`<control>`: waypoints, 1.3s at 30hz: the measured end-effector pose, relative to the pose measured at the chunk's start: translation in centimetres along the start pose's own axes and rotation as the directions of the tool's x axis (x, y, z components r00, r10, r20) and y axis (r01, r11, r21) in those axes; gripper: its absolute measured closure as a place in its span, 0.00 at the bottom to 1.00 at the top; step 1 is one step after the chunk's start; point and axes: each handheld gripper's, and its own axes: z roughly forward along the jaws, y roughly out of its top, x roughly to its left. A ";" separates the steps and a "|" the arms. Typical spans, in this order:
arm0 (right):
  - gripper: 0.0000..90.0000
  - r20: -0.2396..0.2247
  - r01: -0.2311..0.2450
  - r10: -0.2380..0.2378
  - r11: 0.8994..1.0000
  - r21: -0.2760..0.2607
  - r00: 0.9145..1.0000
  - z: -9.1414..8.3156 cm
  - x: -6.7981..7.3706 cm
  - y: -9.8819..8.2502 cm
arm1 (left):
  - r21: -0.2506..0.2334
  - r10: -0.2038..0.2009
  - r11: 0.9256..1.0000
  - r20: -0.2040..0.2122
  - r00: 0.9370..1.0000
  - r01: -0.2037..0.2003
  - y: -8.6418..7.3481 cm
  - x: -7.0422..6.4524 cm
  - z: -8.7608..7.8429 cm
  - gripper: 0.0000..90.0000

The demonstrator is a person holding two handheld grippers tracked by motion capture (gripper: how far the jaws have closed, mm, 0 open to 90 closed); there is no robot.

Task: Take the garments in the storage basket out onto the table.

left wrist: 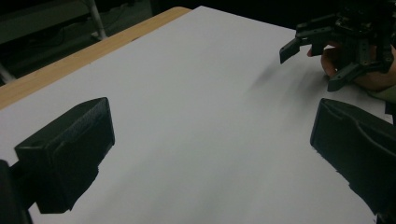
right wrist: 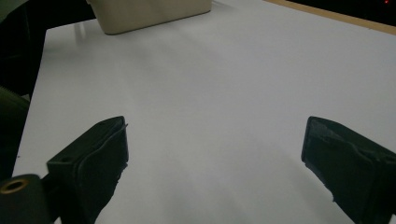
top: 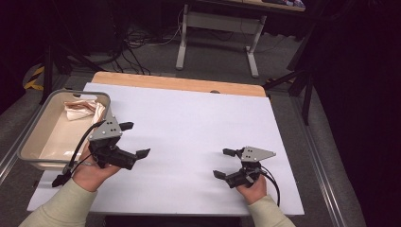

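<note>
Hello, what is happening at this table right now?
A person holds a two-jaw tool in each hand above a white table. The left gripper is beside a beige bin that contains a crumpled pinkish cloth. The right gripper is near the table's front right. Both have their jaws wide open and hold nothing.

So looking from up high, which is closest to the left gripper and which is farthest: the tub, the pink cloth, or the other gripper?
From the left gripper:
1. Beige tub, right beside it at the table's left edge.
2. Pink cloth, crumpled in the tub's far corner.
3. Right gripper, across the white table, toward its right side.
</note>
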 end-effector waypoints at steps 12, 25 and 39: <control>0.09 -0.015 -0.006 0.006 1.000 0.018 1.000 0.2 0.1 0.0 | 0.057 -0.029 0.998 -0.126 0.992 0.037 0.9 3.4 -2.1 0.05; 0.08 -0.013 -0.002 0.002 1.000 0.027 1.000 0.3 0.2 0.0 | 0.108 -0.063 0.990 -0.222 0.973 0.088 0.9 7.3 -3.7 0.10; 0.08 -0.017 0.006 -0.006 0.999 0.034 1.000 0.4 0.3 0.0 | 0.153 -0.109 0.975 -0.307 0.945 0.163 0.3 10.7 -4.2 0.17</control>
